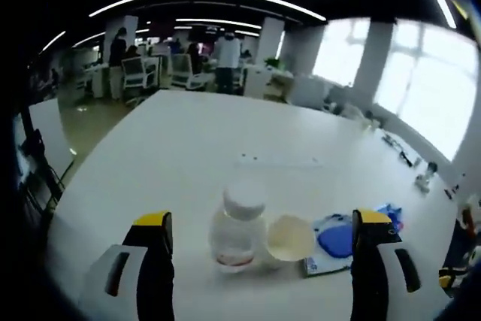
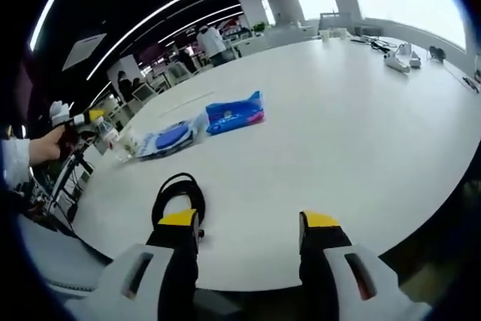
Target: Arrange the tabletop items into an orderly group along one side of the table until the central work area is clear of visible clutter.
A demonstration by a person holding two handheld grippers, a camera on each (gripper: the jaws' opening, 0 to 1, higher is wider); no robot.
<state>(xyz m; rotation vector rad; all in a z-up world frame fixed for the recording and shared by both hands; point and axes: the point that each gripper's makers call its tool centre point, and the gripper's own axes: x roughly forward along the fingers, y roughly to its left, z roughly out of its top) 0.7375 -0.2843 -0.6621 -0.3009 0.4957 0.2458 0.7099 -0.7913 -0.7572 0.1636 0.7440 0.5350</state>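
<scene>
Left tongs (image 1: 259, 242) stand apart around a clear bottle (image 1: 237, 227) beside a small cup (image 1: 290, 237); right tongs (image 2: 252, 232) apart above the white worktop (image 2: 361, 133)

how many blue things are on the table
2: a flat pack with a blue disc lying beside the clear bottle, and a blue snack bag just past it toward the table's middle. More may hide behind them.

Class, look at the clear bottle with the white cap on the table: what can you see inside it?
Through the clear bottle, a thin reddish layer shows at the bottom; the rest looks empty. The picture is too blurred to tell what that layer is. The white cap covers the neck.
</scene>
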